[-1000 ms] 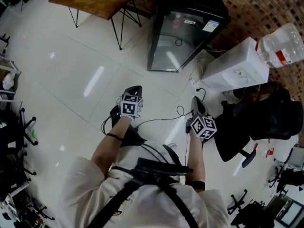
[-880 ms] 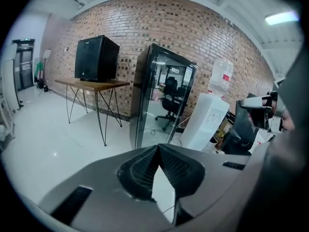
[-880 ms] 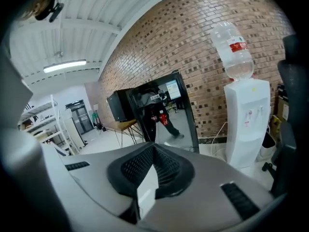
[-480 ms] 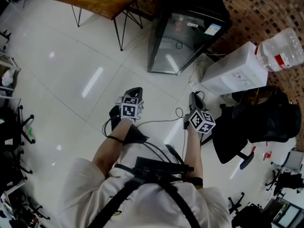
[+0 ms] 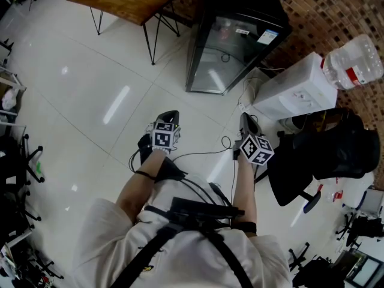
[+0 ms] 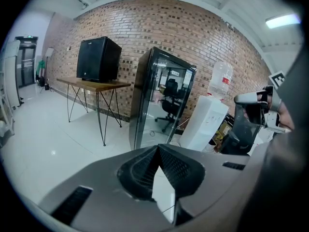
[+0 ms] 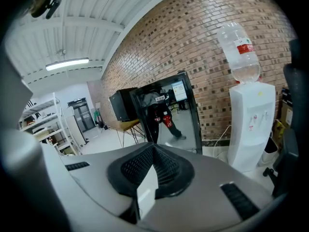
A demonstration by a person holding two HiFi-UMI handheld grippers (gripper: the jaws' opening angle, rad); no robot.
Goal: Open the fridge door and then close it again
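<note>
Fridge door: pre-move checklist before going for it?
1. Fridge door shut: ok.
2. Left gripper empty: ok, jaws together on nothing.
3. Right gripper empty: ok, jaws together on nothing.
4. Jaws open for a handle: not ok.
5. Door within reach: not ok, floor tiles lie between both grippers and the fridge.
6. Handle and hinge side located: cannot tell; water dispenser stands close on its right in the head view.

Bare floor lies open at centre frame, right up to the fridge. A table crowds the upper left, while a water dispenser and chair block the right side.
</note>
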